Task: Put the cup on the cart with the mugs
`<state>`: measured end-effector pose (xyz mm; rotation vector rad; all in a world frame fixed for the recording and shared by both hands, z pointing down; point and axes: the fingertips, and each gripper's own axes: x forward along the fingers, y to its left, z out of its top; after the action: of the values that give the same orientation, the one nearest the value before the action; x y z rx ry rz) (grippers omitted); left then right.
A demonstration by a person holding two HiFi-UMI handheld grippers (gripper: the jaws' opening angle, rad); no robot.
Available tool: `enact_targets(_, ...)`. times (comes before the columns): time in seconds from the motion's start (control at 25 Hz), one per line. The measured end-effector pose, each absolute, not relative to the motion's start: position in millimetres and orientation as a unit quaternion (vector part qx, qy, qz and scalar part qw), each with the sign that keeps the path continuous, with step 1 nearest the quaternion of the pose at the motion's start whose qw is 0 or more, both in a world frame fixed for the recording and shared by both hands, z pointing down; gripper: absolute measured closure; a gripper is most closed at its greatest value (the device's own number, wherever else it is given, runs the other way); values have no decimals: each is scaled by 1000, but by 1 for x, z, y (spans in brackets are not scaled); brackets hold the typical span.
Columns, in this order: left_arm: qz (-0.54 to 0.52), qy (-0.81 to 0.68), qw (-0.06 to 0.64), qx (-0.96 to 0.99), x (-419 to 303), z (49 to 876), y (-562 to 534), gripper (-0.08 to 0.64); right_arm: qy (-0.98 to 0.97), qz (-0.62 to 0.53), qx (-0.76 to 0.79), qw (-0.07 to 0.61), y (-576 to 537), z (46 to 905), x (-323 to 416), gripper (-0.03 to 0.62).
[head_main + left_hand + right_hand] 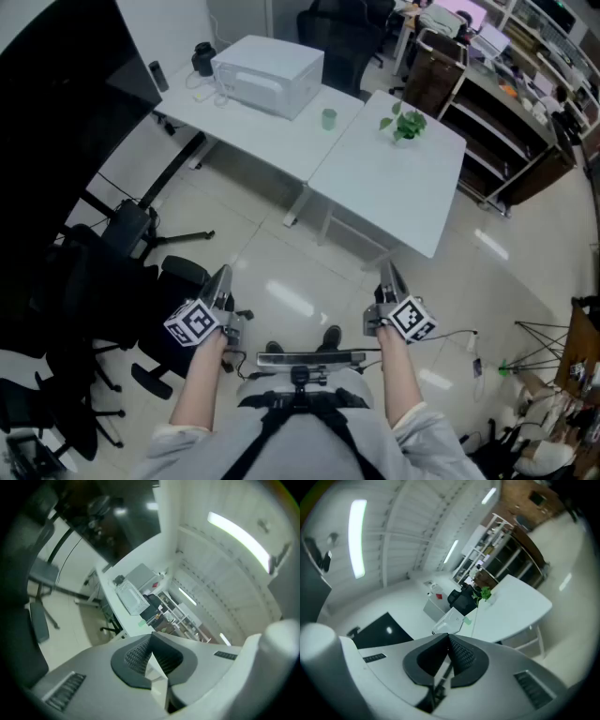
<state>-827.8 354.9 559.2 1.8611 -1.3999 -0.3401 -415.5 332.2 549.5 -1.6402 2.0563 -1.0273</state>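
On the left of two white tables [246,133] pushed edge to edge sits the green cup [328,118], alone near the seam and well apart from both grippers. A white box-shaped machine [267,73] stands behind it, and a small leafy plant [403,122] is on the neighbouring table [394,187]. Glossy pale floor tiles [300,258] run between the person and the tables. Black office chairs [103,300] crowd the left under a big dark panel [56,94], and cluttered shelving [525,56] lines the far right.

Down low, the left gripper [223,274] and right gripper [387,272] are held out over the floor, each with its marker cube behind it. The head view alone takes in the forearms, the chest harness and the shoes.

Over to the left gripper view: the left gripper [151,639] has its ribbed pads pressed together with nothing between them. Long ceiling light strips [239,536] show above, and the cup [141,622] is a tiny green speck on the table edge.

The right gripper view has the right gripper [448,639] with its jaws closed and empty too. Beyond it are the cup [467,620], the plant [483,593] and a brown wall up high. A red mark shows on a white box at the back, too small to read. The marker cubes carry only black-and-white squares.
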Motion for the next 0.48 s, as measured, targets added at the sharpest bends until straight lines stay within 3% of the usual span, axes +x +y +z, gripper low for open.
enact_targets(0.24,79,-583,130,798,-789,530,345,555,776,-137,-606,-109,331,530,-435,591)
enact_targets(0.36,95,-581,100,802,-772,525,338,555,774,-77,-606,-168,330,525,-440,591)
enact_targets(0.48,92,-571,107,809,-757,527,329,555,778,-82,-599,-170,325,534,-434,591)
